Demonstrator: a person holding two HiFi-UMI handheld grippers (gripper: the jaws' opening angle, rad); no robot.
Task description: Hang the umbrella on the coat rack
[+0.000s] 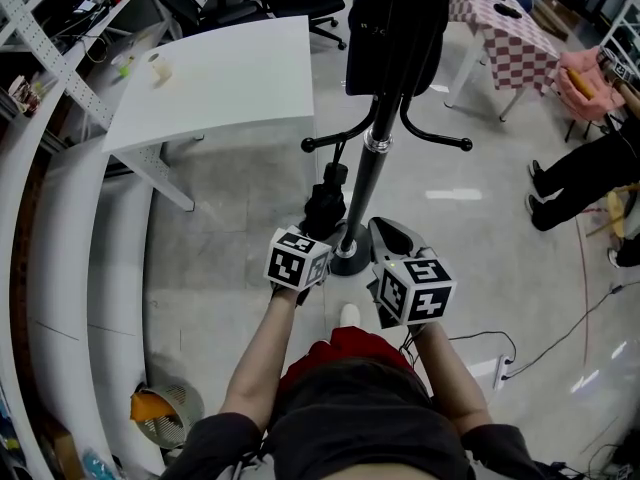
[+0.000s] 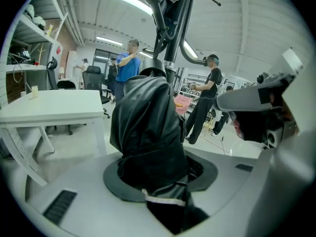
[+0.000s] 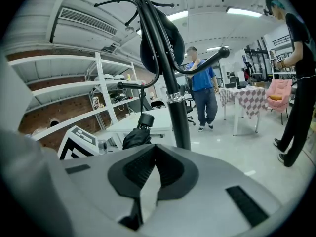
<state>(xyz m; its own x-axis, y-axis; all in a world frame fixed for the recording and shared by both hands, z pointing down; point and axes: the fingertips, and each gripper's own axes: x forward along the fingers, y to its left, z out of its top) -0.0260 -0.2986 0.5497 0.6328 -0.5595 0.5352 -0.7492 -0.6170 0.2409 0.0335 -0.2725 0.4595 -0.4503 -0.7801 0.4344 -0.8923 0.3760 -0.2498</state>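
Note:
A black folded umbrella (image 2: 148, 132) stands upright between the jaws of my left gripper (image 2: 159, 164), which is shut on its lower part. In the head view the left gripper (image 1: 318, 223) holds the umbrella (image 1: 325, 200) just left of the coat rack (image 1: 368, 163), low near its round base. The rack's curved hooks (image 3: 210, 59) stick out above. A dark bag (image 1: 395, 28) hangs from the rack's top. My right gripper (image 1: 388, 236) hovers to the right of the pole. Its jaws (image 3: 154, 149) are shut with nothing between them. The umbrella's round end (image 3: 145, 120) shows beyond them.
A white table (image 1: 220, 78) stands at the back left, metal shelves (image 1: 40, 28) along the left wall. A checkered table (image 1: 505, 33) and a pink chair (image 1: 585, 83) are at the back right. People stand around (image 2: 127, 65) (image 1: 580, 173). Cables (image 1: 560, 338) cross the floor at right.

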